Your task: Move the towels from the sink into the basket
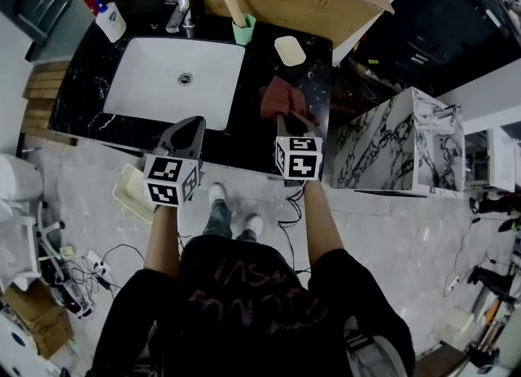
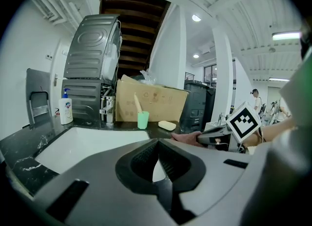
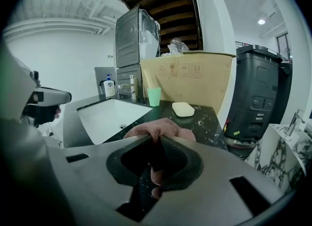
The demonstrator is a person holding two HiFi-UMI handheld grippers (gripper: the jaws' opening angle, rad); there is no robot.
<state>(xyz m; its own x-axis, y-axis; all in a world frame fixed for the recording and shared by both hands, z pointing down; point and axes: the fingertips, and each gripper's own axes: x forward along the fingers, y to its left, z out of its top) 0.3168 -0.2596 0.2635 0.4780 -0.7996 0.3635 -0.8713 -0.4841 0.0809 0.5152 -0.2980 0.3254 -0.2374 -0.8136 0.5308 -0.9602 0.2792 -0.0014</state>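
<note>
**Right tongs [image 3: 155, 143] pinch the towel [image 1: 281, 100]**
The soft red-brown towel lies bunched on the dark counter [image 1: 244, 135], just right of the sink [image 1: 146, 82]. The right tongs are clamped on its near fold. The left tongs [image 2: 157, 143] are together, empty. The towel looks light and floppy, so a thick fold is best to grab.

The person wears a black short-sleeved T-shirt [image 1: 244, 310] with faded red lettering, blue jeans [image 1: 218, 221] and white shoes [image 1: 216, 194]. The left gripper [image 1: 196, 121] and right gripper [image 1: 286, 120] are grey plastic with black ribbed pads [image 2: 144, 157]. Each carries a white cube [image 1: 171, 180] printed with black square markers.
</note>
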